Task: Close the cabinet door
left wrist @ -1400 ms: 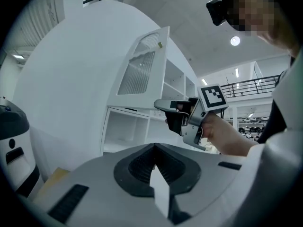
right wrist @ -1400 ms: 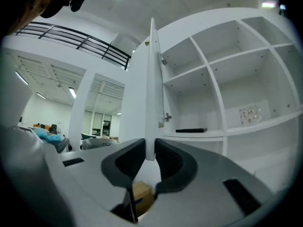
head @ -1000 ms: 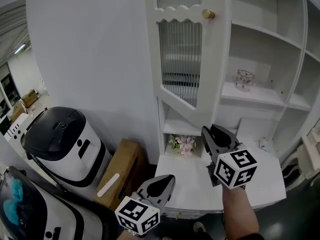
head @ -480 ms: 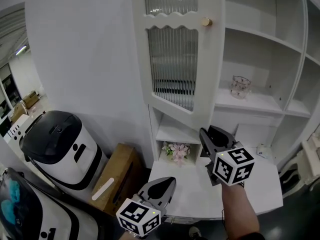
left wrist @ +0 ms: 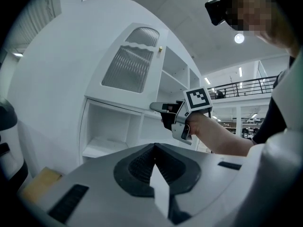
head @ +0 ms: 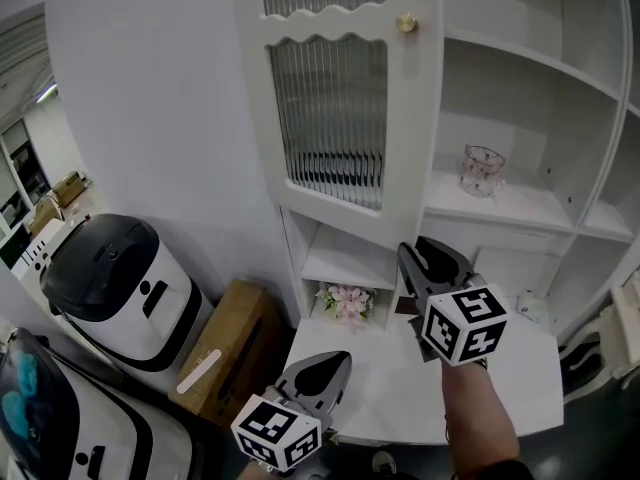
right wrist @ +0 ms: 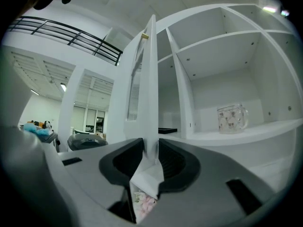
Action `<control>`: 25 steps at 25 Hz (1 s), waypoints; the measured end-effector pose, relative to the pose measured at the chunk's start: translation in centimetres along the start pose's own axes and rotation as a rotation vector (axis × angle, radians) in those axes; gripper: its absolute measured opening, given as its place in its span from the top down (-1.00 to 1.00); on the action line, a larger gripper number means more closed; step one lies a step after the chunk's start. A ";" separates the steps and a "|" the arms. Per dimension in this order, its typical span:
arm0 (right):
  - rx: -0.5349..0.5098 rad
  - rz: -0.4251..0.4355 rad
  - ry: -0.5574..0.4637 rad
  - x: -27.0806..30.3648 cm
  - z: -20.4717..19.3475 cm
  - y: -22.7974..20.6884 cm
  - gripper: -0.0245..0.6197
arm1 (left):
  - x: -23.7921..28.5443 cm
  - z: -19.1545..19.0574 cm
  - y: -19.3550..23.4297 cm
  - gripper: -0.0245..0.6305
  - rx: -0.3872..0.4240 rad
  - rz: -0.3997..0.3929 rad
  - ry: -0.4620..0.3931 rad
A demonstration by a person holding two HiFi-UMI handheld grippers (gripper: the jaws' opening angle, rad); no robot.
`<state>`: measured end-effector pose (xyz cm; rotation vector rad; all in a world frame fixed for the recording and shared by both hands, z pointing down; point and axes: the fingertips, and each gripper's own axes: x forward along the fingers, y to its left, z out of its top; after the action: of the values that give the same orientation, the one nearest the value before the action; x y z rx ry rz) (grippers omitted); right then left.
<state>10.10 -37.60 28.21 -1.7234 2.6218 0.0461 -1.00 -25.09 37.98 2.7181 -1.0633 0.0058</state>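
The white cabinet door (head: 330,118) with ribbed glass and a gold knob (head: 406,23) stands swung out from the cabinet. My right gripper (head: 424,255) is at the door's lower free corner. In the right gripper view the door's edge (right wrist: 150,79) rises between the jaws of the right gripper (right wrist: 150,157). These jaws are opening, and the pads stand close beside the edge. My left gripper (head: 325,365) hangs lower left over the counter, shut on nothing. In the left gripper view, the left gripper (left wrist: 155,150) faces the lower shelves and the right gripper (left wrist: 161,108) appears ahead.
A glass mug (head: 481,168) stands on the open shelf right of the door. Pink flowers (head: 347,300) sit in the low niche. A white counter (head: 520,388) juts out below. A black-and-white machine (head: 120,288) and a cardboard box (head: 225,348) stand at the left.
The door's face shows broader in the head view and has shifted left. Both grippers moved level along with it, and the right one stays at the door's lower corner.
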 end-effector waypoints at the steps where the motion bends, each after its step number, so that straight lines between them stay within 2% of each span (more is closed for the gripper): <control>1: -0.003 0.000 -0.001 0.2 0.0 -0.4 0.62 | 0.3 0.0 0.0 0.92 0.001 0.007 0.002; 4: -0.006 0.003 0.002 0.8 -0.1 -1.9 0.60 | 1.5 -0.1 -0.2 0.92 0.004 0.025 0.009; 7: -0.022 0.000 0.007 1.4 -0.2 -3.3 0.50 | 2.5 0.2 -0.3 0.92 0.009 0.040 0.009; 25: -0.107 0.004 0.016 5.3 -0.2 -6.6 0.49 | 4.8 0.7 0.3 0.92 0.021 0.119 -0.002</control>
<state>14.06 -45.12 28.17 -1.7571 2.6804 0.1768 2.27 -28.64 37.72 2.6694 -1.2299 0.0332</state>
